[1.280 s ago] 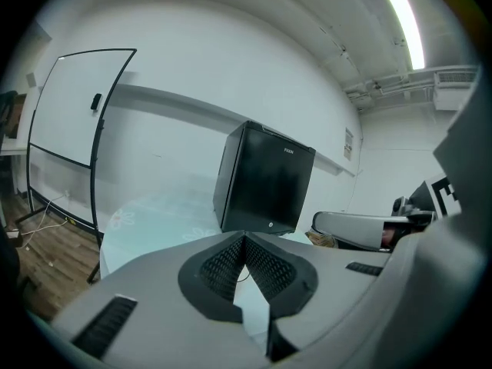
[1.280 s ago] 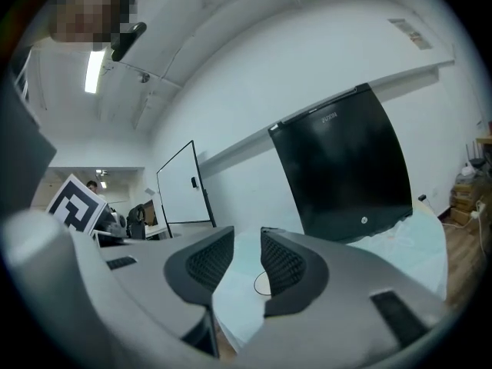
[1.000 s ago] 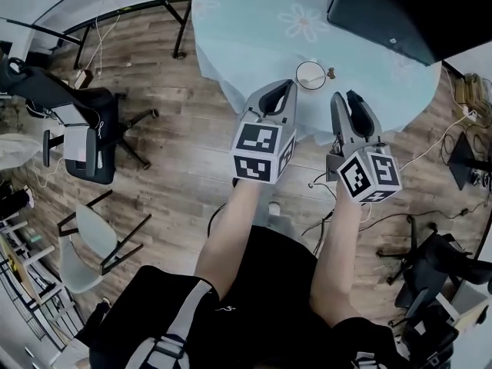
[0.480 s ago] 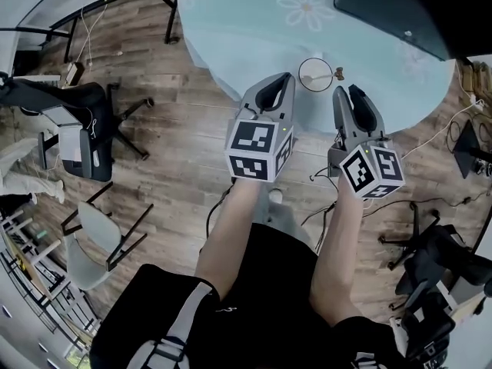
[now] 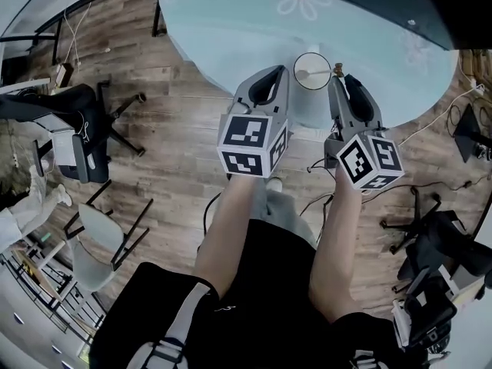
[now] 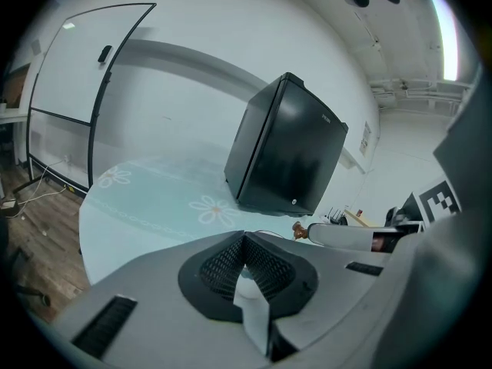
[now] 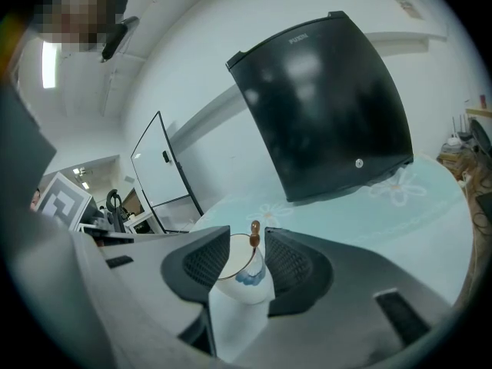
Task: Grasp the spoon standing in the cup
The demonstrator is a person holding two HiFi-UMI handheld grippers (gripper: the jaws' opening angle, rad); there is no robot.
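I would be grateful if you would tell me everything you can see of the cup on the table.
The cup is white and round, with a thin dark rim and a blue mark on its side. It stands upright near the edge of the pale, flower-printed table. A spoon with a brown-tipped handle leans on its rim. The right gripper is close beside it with its jaws apart; in the right gripper view they frame the cup, apparently without touching it.

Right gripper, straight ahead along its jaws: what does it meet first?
Likely the white cup, framed between the open jaws of the right gripper, with the spoon at its rim; depth is unclear.
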